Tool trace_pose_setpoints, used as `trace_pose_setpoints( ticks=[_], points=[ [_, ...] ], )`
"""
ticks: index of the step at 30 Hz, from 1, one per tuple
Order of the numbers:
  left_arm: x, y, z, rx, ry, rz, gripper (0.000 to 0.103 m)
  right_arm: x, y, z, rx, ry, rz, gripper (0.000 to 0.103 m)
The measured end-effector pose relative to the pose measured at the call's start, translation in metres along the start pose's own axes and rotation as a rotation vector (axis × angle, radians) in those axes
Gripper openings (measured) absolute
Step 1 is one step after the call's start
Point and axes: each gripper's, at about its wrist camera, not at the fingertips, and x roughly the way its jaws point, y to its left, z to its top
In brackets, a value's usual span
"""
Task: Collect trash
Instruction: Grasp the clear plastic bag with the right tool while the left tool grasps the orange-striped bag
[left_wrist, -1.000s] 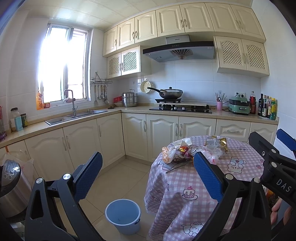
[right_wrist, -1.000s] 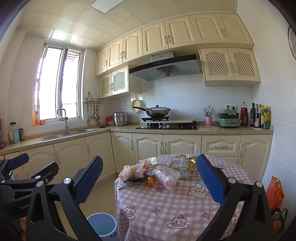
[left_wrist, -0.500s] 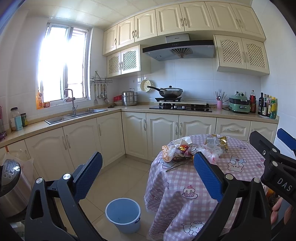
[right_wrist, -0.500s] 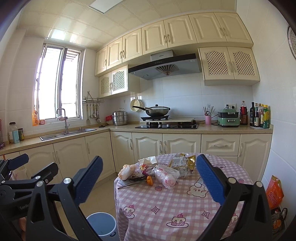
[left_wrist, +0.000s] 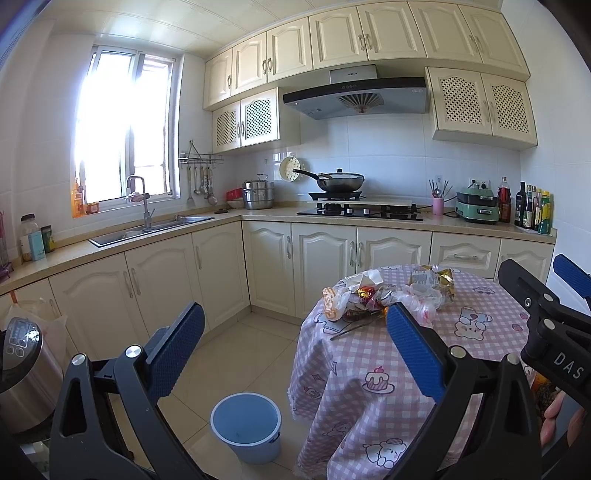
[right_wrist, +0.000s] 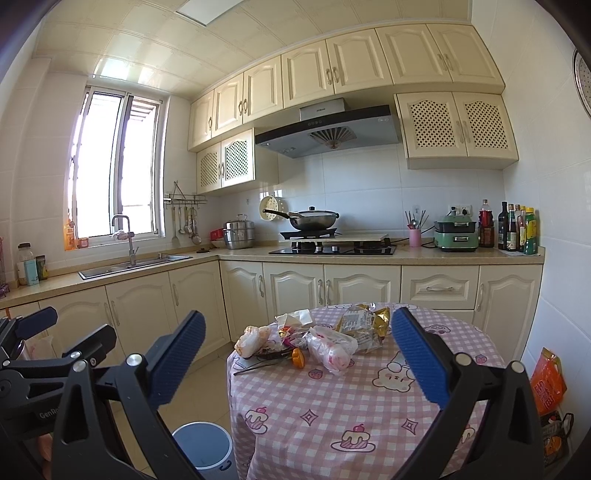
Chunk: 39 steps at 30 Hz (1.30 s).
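"das" on the right tool (left_wrist: 567, 363); "genro" on the left tool (right_wrist: 48, 413).

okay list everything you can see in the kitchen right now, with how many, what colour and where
table: 1, pink check cloth, foreground
trash: 1 heap, mixed wrappers and bags, far side of table
bucket: 1, blue, floor left of table
wok: 1, dark, on stove
steamer pot: 1, steel, counter corner
sink: 1, steel, under window
bottles: several, dark and green, counter right end
cup: 1, pink, beside stove
orange bag: 1, floor right of table
left tongs: 1, blue pads, open, empty
right tongs: 1, blue pads, open, empty
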Motion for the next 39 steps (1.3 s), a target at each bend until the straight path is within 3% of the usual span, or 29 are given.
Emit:
trace_pose_setpoints(
  ticks=[10, 20, 29, 39],
  points=[
    [0.011, -0.001, -0.003, 0.002, 0.03, -0.007, 0.096, 0.009, -0.004, -0.007, 0.005, 0.018, -0.008, 0.099],
    [0.053, -0.002, -0.004, 0.006, 0.131, -0.03, 0.096, 0.059, -0.014, -0.017, 0.032, 0.114, -0.023, 0.099],
    [0.124, -0.007, -0.002, -0.024, 0.254, -0.08, 0.095, 0.128, -0.038, -0.031, 0.079, 0.241, -0.064, 0.099],
    [0.224, -0.02, -0.008, -0.038, 0.379, -0.146, 0.095, 0.234, -0.058, -0.061, 0.096, 0.427, -0.116, 0.099]
  ],
)
